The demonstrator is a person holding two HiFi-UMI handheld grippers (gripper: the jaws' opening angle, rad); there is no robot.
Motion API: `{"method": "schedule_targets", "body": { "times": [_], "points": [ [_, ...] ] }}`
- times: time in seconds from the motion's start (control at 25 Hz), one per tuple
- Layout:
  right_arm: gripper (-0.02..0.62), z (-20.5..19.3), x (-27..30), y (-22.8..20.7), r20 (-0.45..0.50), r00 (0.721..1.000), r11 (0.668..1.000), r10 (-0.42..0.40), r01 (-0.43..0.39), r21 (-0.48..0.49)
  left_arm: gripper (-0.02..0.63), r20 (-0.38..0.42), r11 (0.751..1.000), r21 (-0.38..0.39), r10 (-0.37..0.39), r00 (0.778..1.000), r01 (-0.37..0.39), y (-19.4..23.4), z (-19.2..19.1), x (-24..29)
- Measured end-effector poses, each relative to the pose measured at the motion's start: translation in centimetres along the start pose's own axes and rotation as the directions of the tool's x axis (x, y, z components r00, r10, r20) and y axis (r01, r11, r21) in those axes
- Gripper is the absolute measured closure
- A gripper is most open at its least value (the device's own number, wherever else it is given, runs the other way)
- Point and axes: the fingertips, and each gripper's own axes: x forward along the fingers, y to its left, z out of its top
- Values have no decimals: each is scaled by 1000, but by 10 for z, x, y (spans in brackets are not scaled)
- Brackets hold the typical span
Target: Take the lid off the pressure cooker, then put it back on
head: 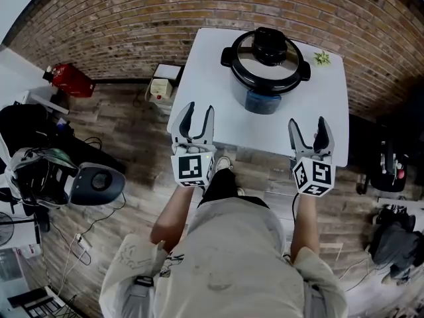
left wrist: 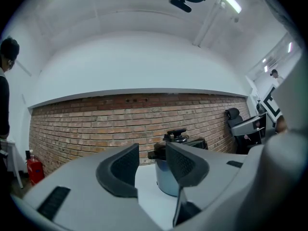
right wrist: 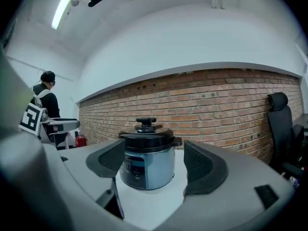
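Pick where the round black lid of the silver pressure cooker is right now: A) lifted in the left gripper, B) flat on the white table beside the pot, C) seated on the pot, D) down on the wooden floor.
C: the round black lid sits closed on the silver pressure cooker, while the left gripper and right gripper are open, empty and clear of it.

Your pressure cooker [right wrist: 144,170] stands upright on the white table [head: 212,91], toward its far side and well back from the near edge. Its silvery-blue body has a dark control panel facing you. The lid [head: 266,65], black-rimmed with a shiny top, sits level and closed on the pot, its black knob [head: 270,45] in the middle.
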Motion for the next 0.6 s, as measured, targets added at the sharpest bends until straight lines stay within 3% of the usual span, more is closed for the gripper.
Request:
{"method": "schedule_targets", "body": {
  "times": [0.4,0.6],
  "points": [
    [207,0,0,-2,1,1000,1000,-3,3,-2,427,-5,1000,11,-4,1000,4,-5,-6,-2],
    [277,0,-1,1,-2,1000,1000,9,-9,-16,466,-8,1000,12,-14,1000,14,-10,-10,0]
  ]
}}
